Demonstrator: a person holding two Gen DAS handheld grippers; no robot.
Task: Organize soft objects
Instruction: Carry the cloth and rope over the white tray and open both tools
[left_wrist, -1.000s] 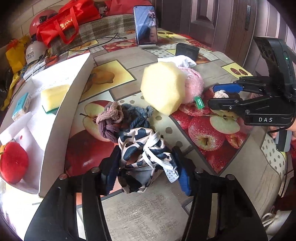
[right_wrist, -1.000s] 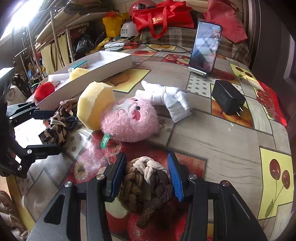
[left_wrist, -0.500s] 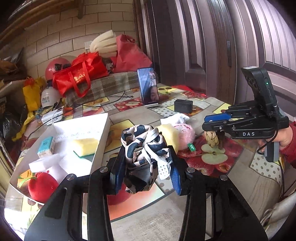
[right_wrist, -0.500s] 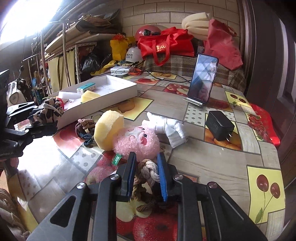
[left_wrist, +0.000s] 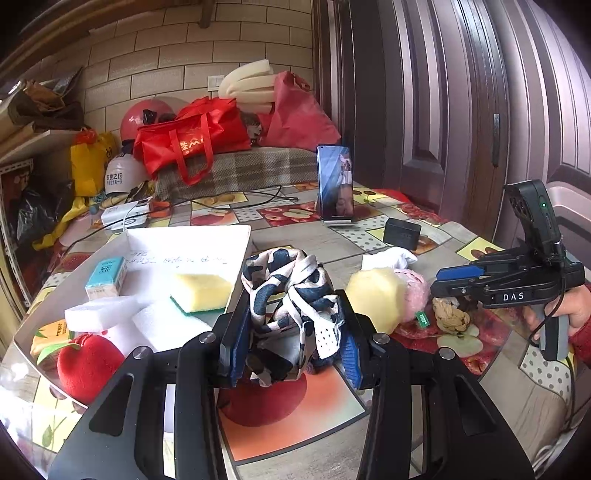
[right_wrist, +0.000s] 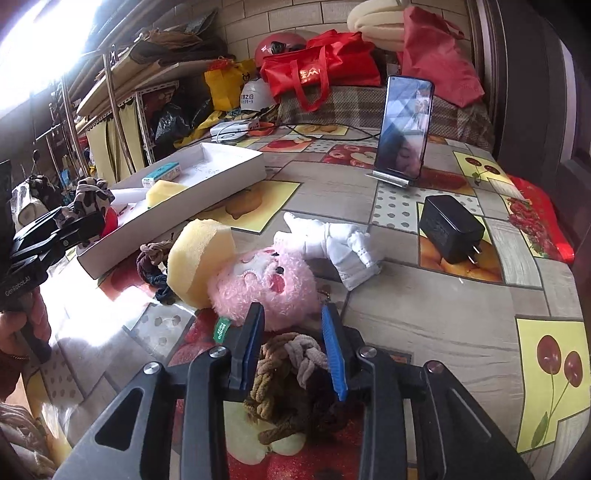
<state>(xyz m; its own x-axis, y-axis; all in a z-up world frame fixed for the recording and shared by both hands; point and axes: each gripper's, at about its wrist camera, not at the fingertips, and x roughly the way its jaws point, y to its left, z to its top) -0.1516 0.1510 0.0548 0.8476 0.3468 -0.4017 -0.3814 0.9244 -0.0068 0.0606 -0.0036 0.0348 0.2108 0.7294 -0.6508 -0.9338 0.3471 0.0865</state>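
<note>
My left gripper (left_wrist: 291, 306) is shut on a black-and-white patterned scrunchie (left_wrist: 284, 280) and holds it in the air beside the white box (left_wrist: 242, 258). In the right wrist view the same gripper (right_wrist: 79, 218) and scrunchie (right_wrist: 88, 192) show at the far left. My right gripper (right_wrist: 293, 317) is shut on a brown and beige braided scrunchie (right_wrist: 288, 362), low over the apple-print tablecloth. From the left wrist view that gripper (left_wrist: 437, 283) has the braid (left_wrist: 448, 314) hanging under its fingers. A yellow sponge (right_wrist: 199, 254), a pink plush (right_wrist: 266, 291) and a white sock (right_wrist: 332, 243) lie just beyond.
The box holds a yellow-green sponge (left_wrist: 201, 290), white foam blocks (left_wrist: 103, 312), a red plush apple (left_wrist: 86, 363) and a tissue pack (left_wrist: 107, 275). More scrunchies (right_wrist: 153, 258) lie by the box. A phone on a stand (right_wrist: 404, 129) and a black charger (right_wrist: 450, 227) stand farther back.
My left gripper lifted the patterned scrunchie off the table and tipped up toward level. My right gripper shut on the braided scrunchie, which lay between open jaws a second ago.
</note>
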